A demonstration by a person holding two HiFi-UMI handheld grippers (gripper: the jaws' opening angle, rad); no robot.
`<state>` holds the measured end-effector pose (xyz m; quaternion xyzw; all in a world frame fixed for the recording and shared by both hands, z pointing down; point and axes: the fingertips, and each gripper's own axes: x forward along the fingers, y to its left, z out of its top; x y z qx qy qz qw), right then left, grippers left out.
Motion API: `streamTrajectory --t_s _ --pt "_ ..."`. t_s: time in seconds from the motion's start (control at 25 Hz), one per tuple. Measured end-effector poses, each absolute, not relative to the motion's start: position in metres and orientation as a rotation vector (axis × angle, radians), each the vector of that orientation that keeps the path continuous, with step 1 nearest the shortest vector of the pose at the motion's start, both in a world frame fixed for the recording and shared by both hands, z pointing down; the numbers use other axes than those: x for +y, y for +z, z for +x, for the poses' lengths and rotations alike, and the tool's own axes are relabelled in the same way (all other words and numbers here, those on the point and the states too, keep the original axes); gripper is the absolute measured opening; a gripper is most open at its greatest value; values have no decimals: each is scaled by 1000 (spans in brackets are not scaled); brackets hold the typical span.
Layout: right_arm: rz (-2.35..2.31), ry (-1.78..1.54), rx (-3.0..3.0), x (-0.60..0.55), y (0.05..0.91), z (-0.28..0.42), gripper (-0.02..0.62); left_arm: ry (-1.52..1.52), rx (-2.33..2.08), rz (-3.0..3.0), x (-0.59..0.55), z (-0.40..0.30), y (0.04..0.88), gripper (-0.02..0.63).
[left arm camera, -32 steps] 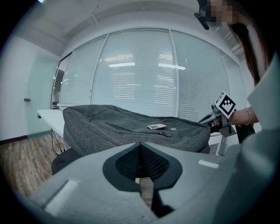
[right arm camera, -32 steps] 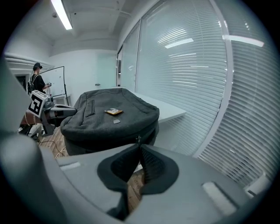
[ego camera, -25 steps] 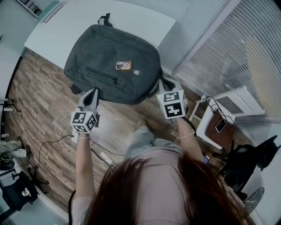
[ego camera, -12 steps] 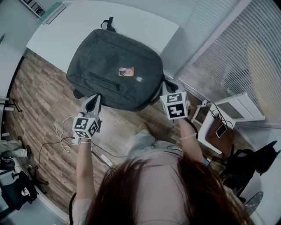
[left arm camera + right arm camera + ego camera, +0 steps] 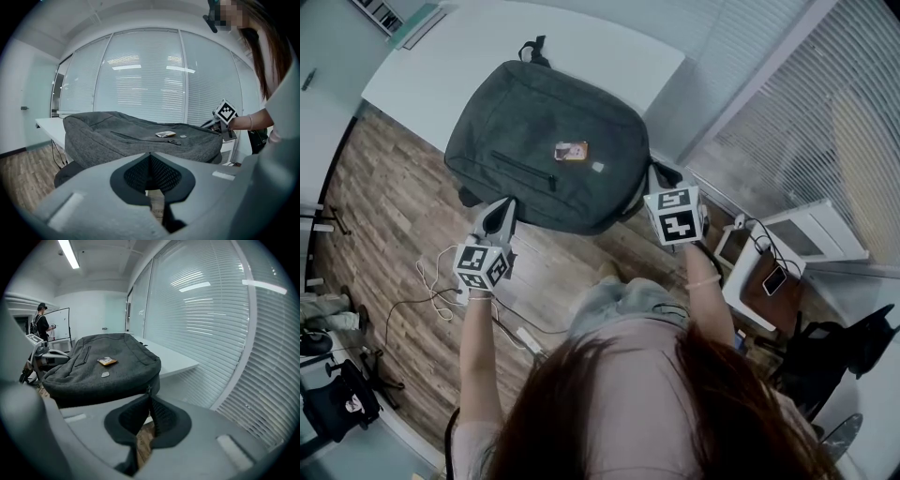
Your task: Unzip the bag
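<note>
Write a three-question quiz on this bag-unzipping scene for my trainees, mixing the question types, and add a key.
1. True or false: on the left gripper, the fingers are shut with nothing between them.
2. The grey backpack lies on: A) a white table; B) a sofa; C) a shelf.
3. Fill in: the zip pull on the backpack's side sits at the fingertips of the ____ gripper.
Key: 1 true; 2 A; 3 right gripper.
</note>
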<state>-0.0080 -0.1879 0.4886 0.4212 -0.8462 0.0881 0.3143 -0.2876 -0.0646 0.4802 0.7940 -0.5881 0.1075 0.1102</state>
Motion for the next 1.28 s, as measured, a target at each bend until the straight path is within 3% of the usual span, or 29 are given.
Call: streamTrajectory --t_s 1.28 --pt "839 226 -2317 -227 491 -12 12 452 -1649 2333 -69 -284 482 8"
